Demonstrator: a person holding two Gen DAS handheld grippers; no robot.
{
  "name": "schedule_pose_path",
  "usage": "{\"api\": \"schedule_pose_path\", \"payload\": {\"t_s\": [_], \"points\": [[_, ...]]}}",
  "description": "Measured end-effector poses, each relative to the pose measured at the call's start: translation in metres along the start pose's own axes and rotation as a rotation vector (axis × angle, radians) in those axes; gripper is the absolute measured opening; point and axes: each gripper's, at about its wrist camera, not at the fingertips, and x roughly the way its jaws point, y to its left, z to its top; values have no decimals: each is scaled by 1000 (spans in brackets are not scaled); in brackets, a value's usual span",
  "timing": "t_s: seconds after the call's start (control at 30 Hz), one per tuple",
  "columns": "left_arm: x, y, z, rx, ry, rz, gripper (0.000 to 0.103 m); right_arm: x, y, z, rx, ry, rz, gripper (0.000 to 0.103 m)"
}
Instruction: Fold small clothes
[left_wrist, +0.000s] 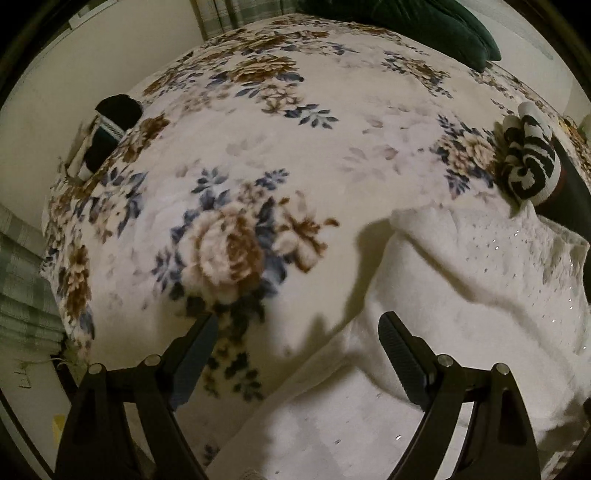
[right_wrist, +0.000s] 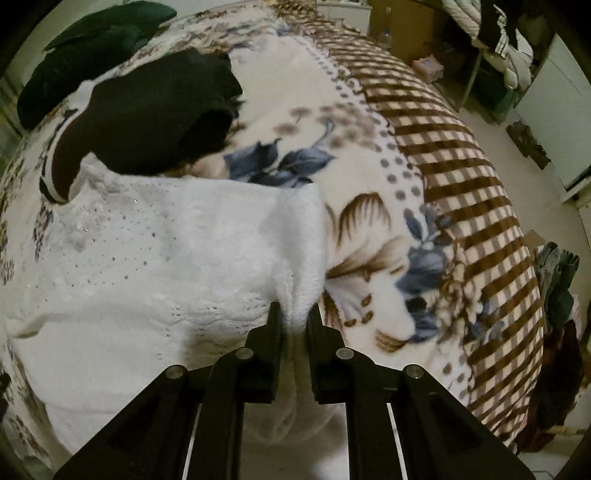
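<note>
A white knitted garment (right_wrist: 155, 251) with small sparkling dots lies on a floral blanket (right_wrist: 369, 236). My right gripper (right_wrist: 293, 310) is shut on the garment's right edge, with cloth bunched between the fingers. In the left wrist view the same garment (left_wrist: 461, 295) fills the lower right. My left gripper (left_wrist: 299, 332) is open and empty, hovering over the garment's left edge and the floral blanket (left_wrist: 258, 147).
A black garment (right_wrist: 147, 110) lies behind the white one. A black-and-white rolled piece (left_wrist: 530, 158) sits at the right, a dark item (left_wrist: 110, 129) at the bed's left edge. A dark green cushion (left_wrist: 424, 26) lies far back. Floor and clutter (right_wrist: 517, 74) lie right of the bed.
</note>
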Motion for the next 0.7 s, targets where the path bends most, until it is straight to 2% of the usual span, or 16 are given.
{"api": "schedule_pose_path", "payload": {"t_s": [0.07,0.13,0.17,0.2,0.23,0.3,0.37,0.43,0.5,0.57,0.63,0.7], "points": [[3,-7,6,10,-3,-4,88,4,2,1,-1,25,-15,13],[9,-16,12,29,-10,-8,88,17,-2,2,11,85,-6,14],[12,-21,16,44,-11,-8,88,27,-2,3,5,148,14,17],[16,-26,19,59,-10,-10,88,30,-1,4,10,178,25,24],[22,-32,24,78,-8,-15,88,29,-2,5,20,189,28,27],[32,-42,32,114,-10,-12,88,11,2,7,15,152,31,49],[42,-50,45,142,0,1,88,-13,13,9,-5,83,29,54],[39,-47,53,140,-9,1,88,-34,31,9,-31,29,78,58],[30,-40,50,137,-30,6,88,-46,69,6,-101,25,198,61],[27,-32,40,135,-30,27,88,-45,120,-1,-218,77,341,61],[32,-19,24,96,8,25,88,-43,178,-10,-362,114,455,61],[42,-8,13,46,52,18,88,-43,244,-23,-551,117,527,61]]}}
